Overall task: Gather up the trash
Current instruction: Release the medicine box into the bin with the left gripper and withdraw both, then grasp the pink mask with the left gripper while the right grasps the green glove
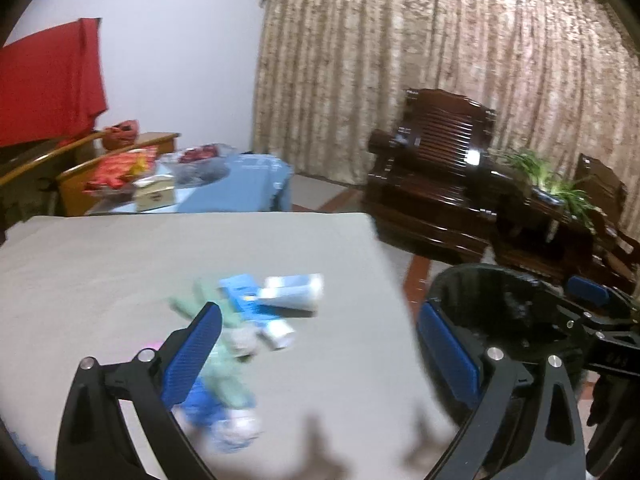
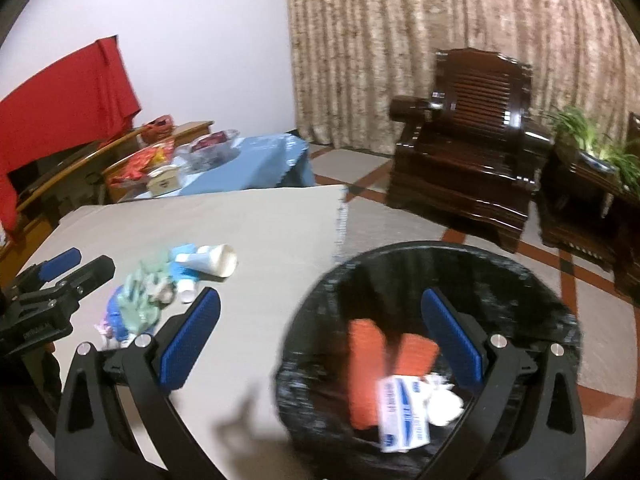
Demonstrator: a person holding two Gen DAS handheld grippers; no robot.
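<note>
A pile of trash (image 1: 248,320) lies on the grey table (image 1: 120,264): a blue box, white tubes, green and blue wrappers, crumpled paper. My left gripper (image 1: 320,344) is open and empty just above the pile's near side. A black-lined trash bin (image 2: 432,264) stands off the table's right edge. It holds an orange packet (image 2: 366,356), a blue-and-white box (image 2: 400,416) and white paper. My right gripper (image 2: 320,340) is open and empty over the bin's rim. The pile also shows in the right wrist view (image 2: 168,284), and the bin in the left wrist view (image 1: 492,300).
A dark wooden armchair (image 2: 468,140) and a side table with a plant (image 2: 592,160) stand beyond the bin. A blue-clothed table (image 1: 224,184) with snacks and boxes stands behind the grey table. Curtains cover the back wall.
</note>
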